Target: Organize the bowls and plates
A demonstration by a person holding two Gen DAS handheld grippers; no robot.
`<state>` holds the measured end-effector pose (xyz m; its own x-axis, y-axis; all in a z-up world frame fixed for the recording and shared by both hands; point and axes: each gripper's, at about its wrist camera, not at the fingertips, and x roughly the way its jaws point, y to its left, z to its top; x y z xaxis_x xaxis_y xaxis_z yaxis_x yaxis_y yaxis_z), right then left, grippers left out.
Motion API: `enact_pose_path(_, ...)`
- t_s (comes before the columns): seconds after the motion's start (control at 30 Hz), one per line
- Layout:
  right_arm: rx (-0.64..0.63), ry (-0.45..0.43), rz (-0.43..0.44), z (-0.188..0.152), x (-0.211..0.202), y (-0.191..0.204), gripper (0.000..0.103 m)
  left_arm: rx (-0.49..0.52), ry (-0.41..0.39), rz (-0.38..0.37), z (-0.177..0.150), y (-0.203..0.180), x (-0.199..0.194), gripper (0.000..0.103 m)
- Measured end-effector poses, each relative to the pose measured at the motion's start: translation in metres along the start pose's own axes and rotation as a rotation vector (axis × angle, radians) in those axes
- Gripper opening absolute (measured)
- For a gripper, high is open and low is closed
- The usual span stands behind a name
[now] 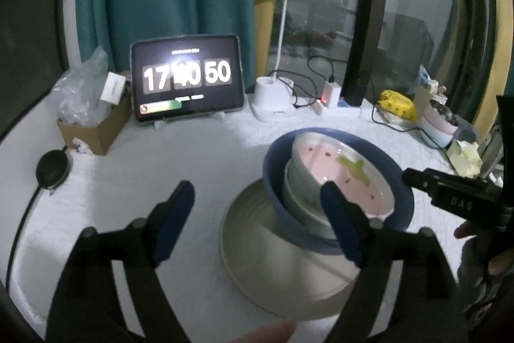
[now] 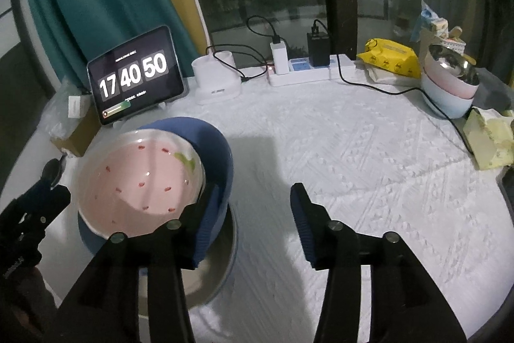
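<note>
While tilted leftward (nested), pink bowl point(image 1: 350, 179) rests in blue bowl point(image 1: 273, 163).

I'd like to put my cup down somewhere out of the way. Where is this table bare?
The widest bare stretch of white cloth lies right of the stacked bowls, short of the power strip. A smaller patch lies between the tablet and those bowls. The far right corner, around the yellow packet, is crowded.

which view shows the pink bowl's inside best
The right wrist view: it looks down into the pink bowl, showing most of its speckled inside. The left wrist view shows it side-on and tilted, partly behind a gripper finger.
</note>
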<state>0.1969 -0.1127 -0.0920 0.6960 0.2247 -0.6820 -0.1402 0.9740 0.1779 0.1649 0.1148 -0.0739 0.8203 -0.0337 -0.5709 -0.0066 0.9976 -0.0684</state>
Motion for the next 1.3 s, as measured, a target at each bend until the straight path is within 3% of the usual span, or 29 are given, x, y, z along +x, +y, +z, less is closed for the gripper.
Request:
enact_pose_path(0.37,-0.013,-0.055,-0.043,-0.025,-0.032,-0.013,0.056,-0.005,-0.067,-0.017,-0.016,-0.012,-0.032,0.093)
enact_pose_path(0.57,-0.015,-0.085,-0.07,-0.041,-0.048,-0.021,0.056,0.031,-0.081,-0.088,-0.025,-0.026,-0.05,0.093)
enact_pose_path(1.03,-0.049,-0.233,-0.148,-0.056,-0.12,-0.026,0.056,0.068,-0.277,-0.07,-0.033,-0.034,-0.121,0.094)
enact_pose_path(1.3,-0.058,-0.314,-0.162,-0.056,-0.161,-0.028,0.056,0.069,-0.348,-0.082,-0.03,-0.036,-0.151,0.099)
